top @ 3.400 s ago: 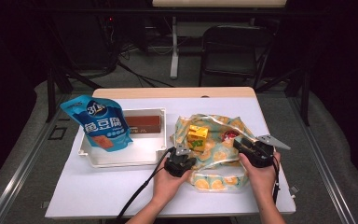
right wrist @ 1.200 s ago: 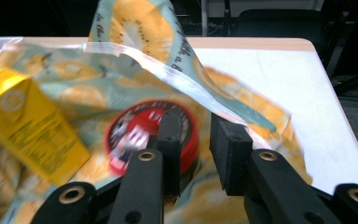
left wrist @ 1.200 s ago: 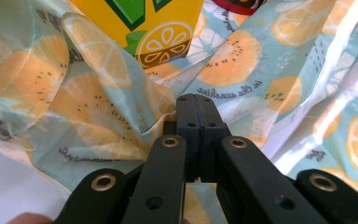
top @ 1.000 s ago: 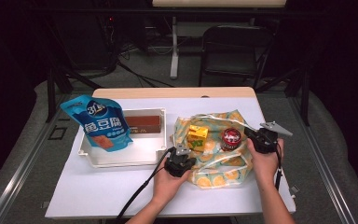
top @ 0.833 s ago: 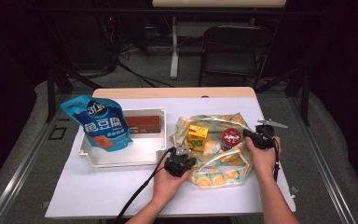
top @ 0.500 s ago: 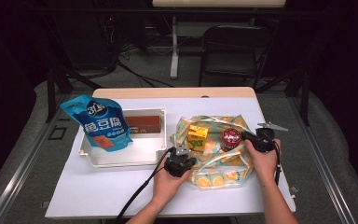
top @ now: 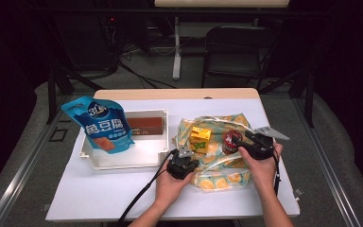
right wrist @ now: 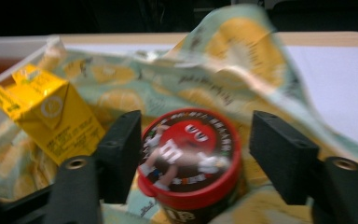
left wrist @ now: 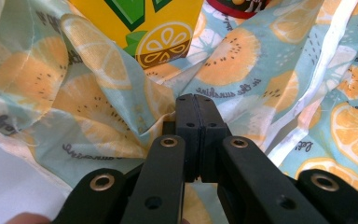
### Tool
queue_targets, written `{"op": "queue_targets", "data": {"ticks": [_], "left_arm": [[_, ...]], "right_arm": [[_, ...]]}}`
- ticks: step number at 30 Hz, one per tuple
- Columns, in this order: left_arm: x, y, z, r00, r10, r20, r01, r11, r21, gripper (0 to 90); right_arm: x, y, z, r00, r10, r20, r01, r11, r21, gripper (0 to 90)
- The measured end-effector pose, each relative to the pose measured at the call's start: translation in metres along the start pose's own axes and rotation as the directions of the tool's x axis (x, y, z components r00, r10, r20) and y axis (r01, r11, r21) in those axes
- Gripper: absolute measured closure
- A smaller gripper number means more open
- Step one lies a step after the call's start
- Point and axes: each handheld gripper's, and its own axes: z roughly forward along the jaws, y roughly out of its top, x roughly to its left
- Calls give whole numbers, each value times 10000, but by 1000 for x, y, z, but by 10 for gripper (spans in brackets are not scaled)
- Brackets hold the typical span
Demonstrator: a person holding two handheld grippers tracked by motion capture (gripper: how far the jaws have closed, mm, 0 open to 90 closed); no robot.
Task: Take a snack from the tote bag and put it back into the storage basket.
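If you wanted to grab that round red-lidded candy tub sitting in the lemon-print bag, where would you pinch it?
Probably across its round body just under the lid. The candy tub stands upright with open room on both sides, so the right gripper, whose jaws have just been opening with the tub between them, can close from its own side. The yellow carton stands apart and should not block it.

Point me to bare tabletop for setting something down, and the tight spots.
Free: the near-left table, bordered by the white tray and the left gripper; also the far-right strip beyond the citrus-print bag. Crowded: on the bag, where the yellow carton and red-lidded tub sit between the opened jaws of the right gripper.
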Motion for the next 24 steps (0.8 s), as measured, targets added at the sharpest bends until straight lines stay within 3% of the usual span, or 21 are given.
{"op": "queue_targets", "data": {"ticks": [6, 15, 20, 24], "left_arm": [[0, 0, 0, 10000, -41, 4, 41, 10000, -12, 893], [0, 0, 0, 10000, -4, -3, 4, 10000, -10, 893], [0, 0, 0, 10000, -13, -6, 13, 10000, -27, 883], [1, -1, -1, 9999, -112, 38, 113, 9998, -156, 826]], "right_arm": [[7, -7, 20, 9991, -151, 407, 118, 9968, 792, 161], [7, -18, 42, 9982, -282, 526, 207, 9901, 1387, 204], [9, -20, 41, 9960, -662, 606, 578, 9896, 1315, 229], [10, -18, 38, 9983, -411, 414, 356, 9915, 1255, 238]]}}
